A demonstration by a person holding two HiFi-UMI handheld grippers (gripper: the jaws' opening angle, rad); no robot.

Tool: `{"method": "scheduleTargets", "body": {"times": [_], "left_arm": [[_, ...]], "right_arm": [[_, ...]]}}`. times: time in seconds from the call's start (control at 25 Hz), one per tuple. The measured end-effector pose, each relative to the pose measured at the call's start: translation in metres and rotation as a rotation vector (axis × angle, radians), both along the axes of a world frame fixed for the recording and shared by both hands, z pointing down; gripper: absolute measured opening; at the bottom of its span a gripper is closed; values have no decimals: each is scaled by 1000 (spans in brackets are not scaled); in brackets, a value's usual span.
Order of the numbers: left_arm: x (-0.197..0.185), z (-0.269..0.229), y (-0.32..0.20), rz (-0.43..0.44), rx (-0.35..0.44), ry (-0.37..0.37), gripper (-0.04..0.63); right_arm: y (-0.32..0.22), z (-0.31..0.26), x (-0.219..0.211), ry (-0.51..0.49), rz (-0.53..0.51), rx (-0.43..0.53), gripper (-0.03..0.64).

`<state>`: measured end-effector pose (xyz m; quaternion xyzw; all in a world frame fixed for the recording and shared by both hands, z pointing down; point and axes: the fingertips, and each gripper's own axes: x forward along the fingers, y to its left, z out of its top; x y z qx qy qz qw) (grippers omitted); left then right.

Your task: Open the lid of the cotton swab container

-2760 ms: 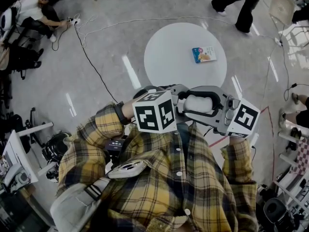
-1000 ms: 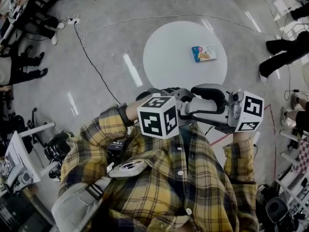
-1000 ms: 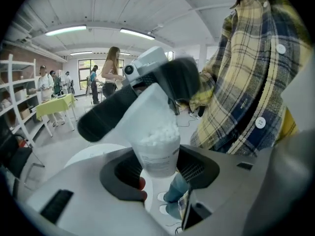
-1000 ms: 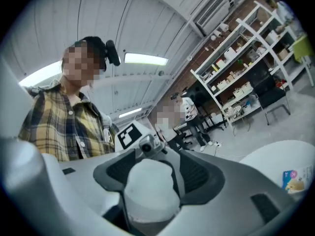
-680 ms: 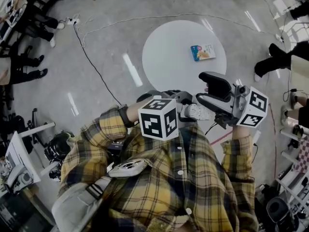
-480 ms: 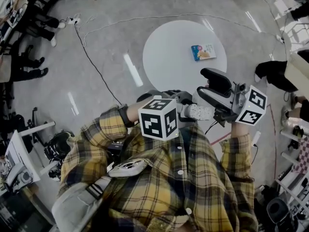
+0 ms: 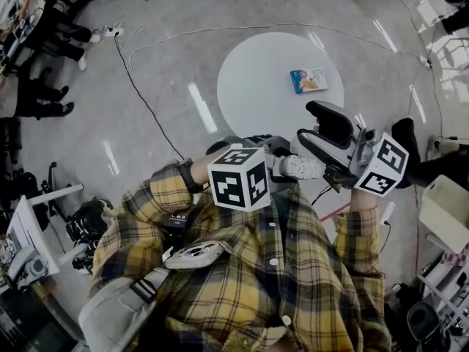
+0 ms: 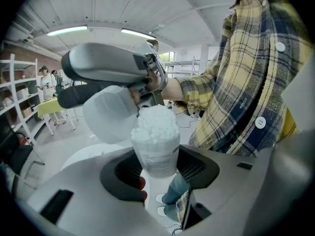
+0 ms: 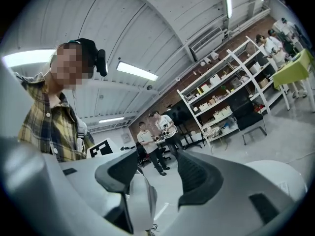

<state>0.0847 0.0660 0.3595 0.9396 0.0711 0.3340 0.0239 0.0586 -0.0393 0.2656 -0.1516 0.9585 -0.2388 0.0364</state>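
While the left gripper (image 8: pixel 160 176) is clamping the cotton swab container (image 8: pixel 156 146) in mid-air before the plaid shirt (image 7: pixel 278 270), the right gripper (image 9: pixel 162 178), jaws apart and just closing around the raised lid (image 8: pixel 109 113), is best swinging it back gently.

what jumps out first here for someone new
A clear plastic container packed with white cotton swabs sits clamped in the left tongs, its translucent lid flipped open to the side. In the head view, a yellow plaid shirt fills the foreground, with a round white table beyond.
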Motion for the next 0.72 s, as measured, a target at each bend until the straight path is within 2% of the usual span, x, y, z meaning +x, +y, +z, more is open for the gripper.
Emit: {"method": "scheduleTargets", "body": {"times": [0.4,0.72], "left_arm": [[-8,-11,-17,-82,19,20,218],[-16,-20,-42,-198,37,47,218]], "right_arm": [[4,-23,9,80,88,109,247],[5,-37,24,201,258,219,224]]}}
